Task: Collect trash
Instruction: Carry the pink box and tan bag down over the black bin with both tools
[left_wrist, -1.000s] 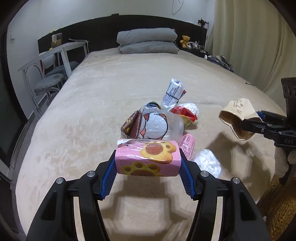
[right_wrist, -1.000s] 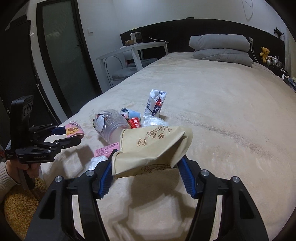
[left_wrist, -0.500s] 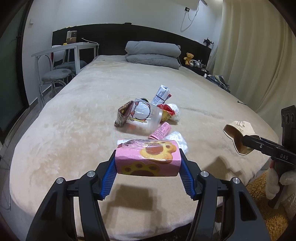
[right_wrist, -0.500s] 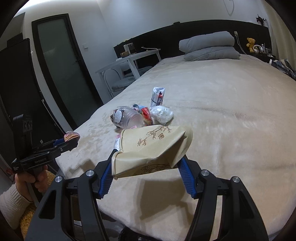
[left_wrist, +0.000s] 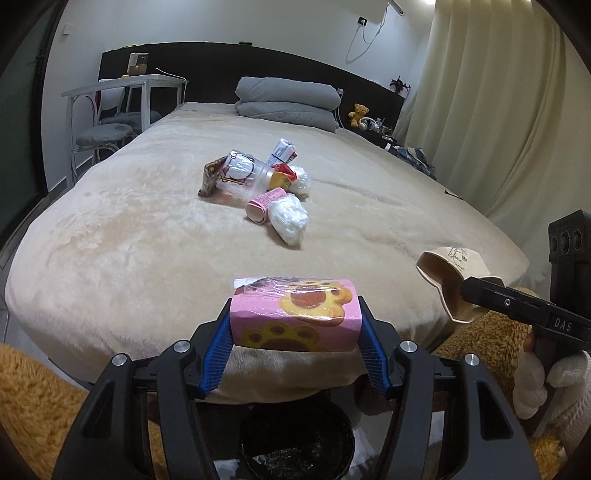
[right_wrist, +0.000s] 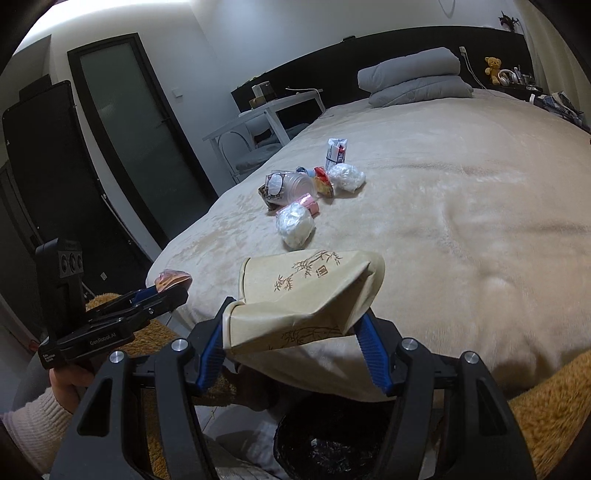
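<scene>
Black grippers (left_wrist: 295, 350), blue-ribbed jaws, silver screws; sleeve (right_wrist: 33, 424) seemingly cream knit.

Both tongs (left_wrist: 295, 325) (right_wrist: 291, 332) back — over bin (left_wrist: 295, 439)

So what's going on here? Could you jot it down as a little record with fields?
place: beige plush bed
left gripper: shut on pink paw-print snack packet
right gripper: shut on crumpled beige paper cup
below both: black-lined round bin on the floor
left on bed: pile of wrappers, including clear plastic cup
</scene>
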